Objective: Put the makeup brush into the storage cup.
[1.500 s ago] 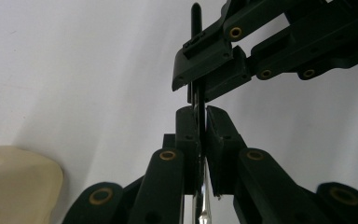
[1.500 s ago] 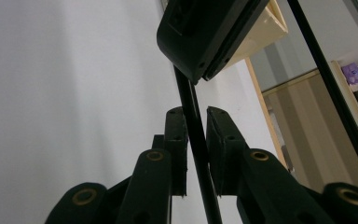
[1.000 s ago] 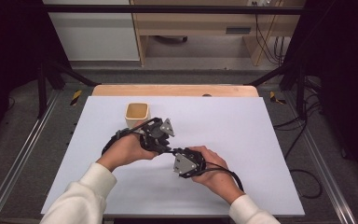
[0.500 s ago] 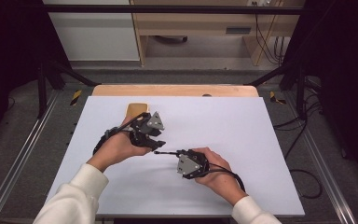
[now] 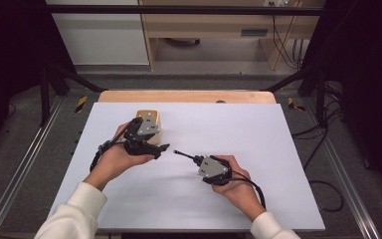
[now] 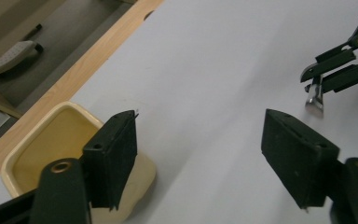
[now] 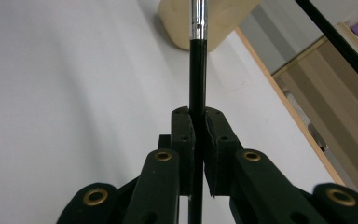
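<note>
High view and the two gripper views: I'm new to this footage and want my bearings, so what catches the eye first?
The right gripper, near the middle of the white table, is clamped on a thin black rod with a silver tip. The left gripper faces it with jaws that have just been opening, nothing between them. A cream square cup stands behind the left gripper, near the table's far wooden edge.

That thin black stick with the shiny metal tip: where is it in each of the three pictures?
High view: the stick is at the middle, pointing left from the right gripper.
Left gripper view: its metal tip is at the upper right.
Right gripper view: upright at centre, clamped.
Shared landmark: the cream tray.
</note>
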A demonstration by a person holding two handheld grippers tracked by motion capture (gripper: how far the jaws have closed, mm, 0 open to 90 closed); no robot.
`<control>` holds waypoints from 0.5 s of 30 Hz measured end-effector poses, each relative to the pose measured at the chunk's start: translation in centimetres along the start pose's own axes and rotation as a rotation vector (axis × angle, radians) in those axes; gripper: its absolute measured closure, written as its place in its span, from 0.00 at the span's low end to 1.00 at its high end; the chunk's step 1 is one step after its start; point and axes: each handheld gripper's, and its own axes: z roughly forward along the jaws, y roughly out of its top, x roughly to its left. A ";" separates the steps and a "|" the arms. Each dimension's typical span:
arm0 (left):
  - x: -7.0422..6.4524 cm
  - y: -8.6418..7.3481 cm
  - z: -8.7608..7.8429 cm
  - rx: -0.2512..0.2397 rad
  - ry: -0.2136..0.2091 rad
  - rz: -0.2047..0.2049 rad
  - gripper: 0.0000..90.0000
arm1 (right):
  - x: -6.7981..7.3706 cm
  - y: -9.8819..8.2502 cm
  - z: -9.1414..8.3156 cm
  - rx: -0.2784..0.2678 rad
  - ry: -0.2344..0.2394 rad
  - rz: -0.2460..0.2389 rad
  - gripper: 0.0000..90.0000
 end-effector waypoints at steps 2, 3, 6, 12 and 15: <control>0.0 -0.4 0.1 -0.018 0.005 -0.019 0.25 | -0.4 0.1 -0.1 -0.018 -0.007 0.030 0.93; 0.0 -0.6 0.1 -0.020 0.013 -0.016 0.23 | -0.5 0.2 -0.1 -0.025 -0.008 0.046 0.93; -0.1 -1.0 0.4 -0.044 0.009 -0.032 0.16 | -0.7 0.1 0.2 -0.036 0.003 0.097 0.93; -0.5 -2.0 0.7 -0.138 0.003 -0.065 0.10 | -1.1 0.0 0.6 -0.076 -0.011 0.210 0.93; -0.8 -2.6 0.8 -0.167 0.001 -0.066 0.08 | -1.6 0.1 0.7 -0.108 -0.025 0.280 0.93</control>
